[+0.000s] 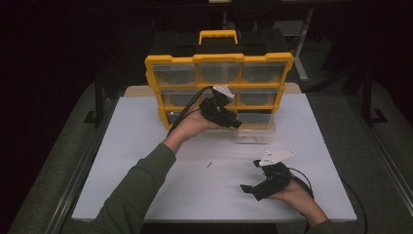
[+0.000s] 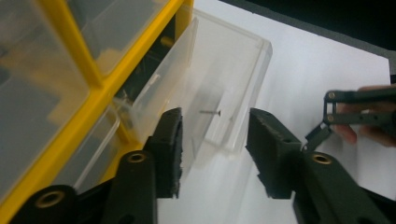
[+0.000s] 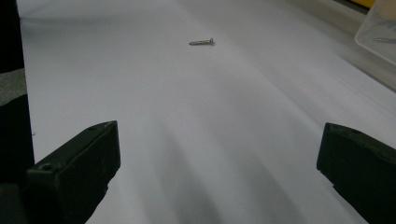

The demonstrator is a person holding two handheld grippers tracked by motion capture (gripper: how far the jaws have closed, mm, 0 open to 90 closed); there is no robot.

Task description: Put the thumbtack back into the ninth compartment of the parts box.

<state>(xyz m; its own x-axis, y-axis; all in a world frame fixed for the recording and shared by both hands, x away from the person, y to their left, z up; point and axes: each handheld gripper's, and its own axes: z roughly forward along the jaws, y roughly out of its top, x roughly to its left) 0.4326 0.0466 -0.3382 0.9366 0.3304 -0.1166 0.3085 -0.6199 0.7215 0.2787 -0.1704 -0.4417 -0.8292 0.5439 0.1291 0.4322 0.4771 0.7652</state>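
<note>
A: What does my left gripper [image 2: 212, 149] view add?

B: A clear drawer [image 2: 219, 88] pulled out of the yellow organizer [image 2: 79, 74], one screw [image 2: 210, 112] inside; jaws parted around its front corner, gripping nothing.

A: And my right gripper [image 3: 219, 177]?

B: Jaws wide apart, empty. A second screw [image 3: 201, 42] lies on the white table [image 3: 187, 140] ahead. The organizer's other drawers look blurred.

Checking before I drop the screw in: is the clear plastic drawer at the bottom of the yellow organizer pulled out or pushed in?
Pulled out: the clear plastic drawer juts from the yellow organizer.
</note>
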